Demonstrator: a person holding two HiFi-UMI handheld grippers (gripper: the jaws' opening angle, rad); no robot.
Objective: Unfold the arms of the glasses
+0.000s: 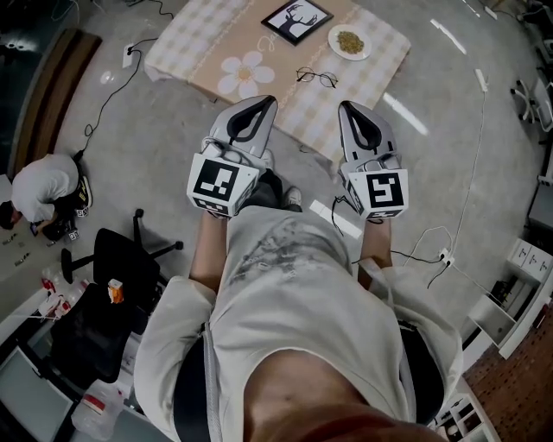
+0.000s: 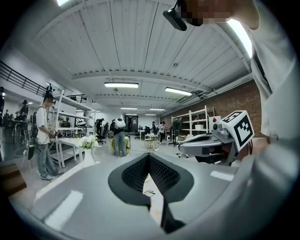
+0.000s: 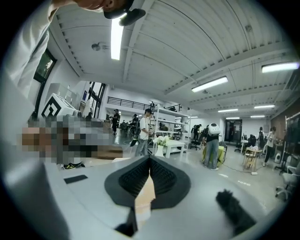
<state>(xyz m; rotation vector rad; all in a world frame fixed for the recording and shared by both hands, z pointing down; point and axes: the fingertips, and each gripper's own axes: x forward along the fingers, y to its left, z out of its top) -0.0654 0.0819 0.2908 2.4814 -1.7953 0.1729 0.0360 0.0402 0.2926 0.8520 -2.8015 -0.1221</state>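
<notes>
A pair of thin-framed glasses point(image 1: 316, 78) lies on the checked tablecloth point(image 1: 380, 60) of a low table, beyond both grippers. My left gripper point(image 1: 263, 102) hovers over the table's near edge, below and left of the glasses; its jaws meet at the tip and hold nothing. My right gripper point(image 1: 348, 108) hangs just below and right of the glasses, also shut and empty. In the left gripper view the ribbed pads point(image 2: 140, 171) close to a point and the right gripper point(image 2: 211, 145) shows alongside. The right gripper view shows its pads point(image 3: 159, 173) closed too.
On the table stand a framed deer picture point(image 1: 295, 19), a plate of food point(image 1: 349, 41) and a flower-shaped mat point(image 1: 244, 72). A black office chair point(image 1: 121, 259) and a crouching person point(image 1: 43, 190) are at the left. Cables point(image 1: 104, 104) cross the floor.
</notes>
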